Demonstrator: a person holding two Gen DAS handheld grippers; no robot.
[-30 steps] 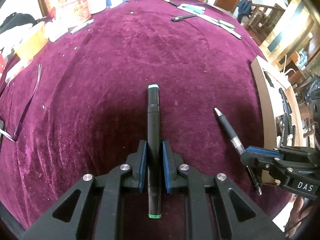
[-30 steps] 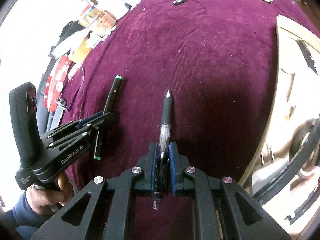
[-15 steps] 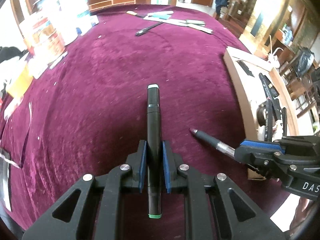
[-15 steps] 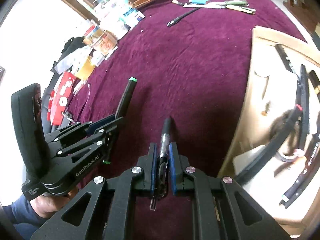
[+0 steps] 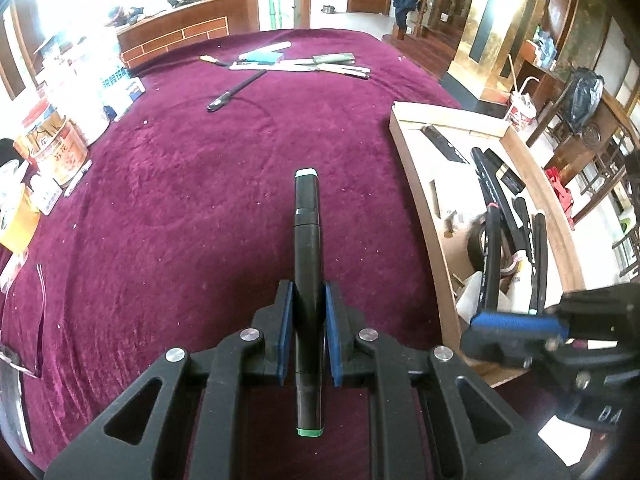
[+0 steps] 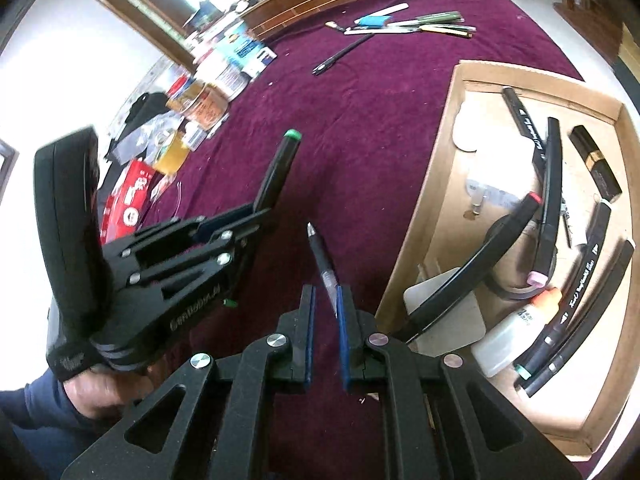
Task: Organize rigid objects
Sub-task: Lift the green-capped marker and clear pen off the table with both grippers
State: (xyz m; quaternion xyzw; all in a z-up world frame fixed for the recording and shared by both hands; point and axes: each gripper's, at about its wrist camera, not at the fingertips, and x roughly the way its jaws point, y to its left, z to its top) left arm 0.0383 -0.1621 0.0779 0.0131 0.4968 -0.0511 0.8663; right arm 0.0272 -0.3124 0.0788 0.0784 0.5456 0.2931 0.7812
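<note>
Two grippers, each clamped on one writing tool. The left gripper [image 5: 307,332] has its blue pads shut on a black marker [image 5: 307,264] with green end caps, held straight along the fingers above the purple velvet cloth [image 5: 180,208]. The right gripper [image 6: 325,320] is closed on a ballpoint pen [image 6: 321,258], which leans against the right-hand pad, its tip angled up and left.

Writing-wise: the left gripper's side lettering is smeared in the right wrist view and I can only make out "Gen" at the start. In the left wrist view the right gripper shows just "DA" before the frame cuts it off. The black markers in the wooden tray [image 6: 440,160] carry white script too small to read, and the print on the orange-labelled can [image 5: 56,152] isn't legible either.

Versus a second ago, the pen sat straight in the right jaws and now it's cocked sideways. Both views have swung towards the tray, and the right gripper now sits over its near corner instead of over the cloth.

Only the right wrist view shows the hand [image 6: 100,392] in a blue sleeve, the pen itself and a white bottle with an orange cap [image 6: 516,332] in the tray. Only the left wrist view shows the staircase behind the table.
</note>
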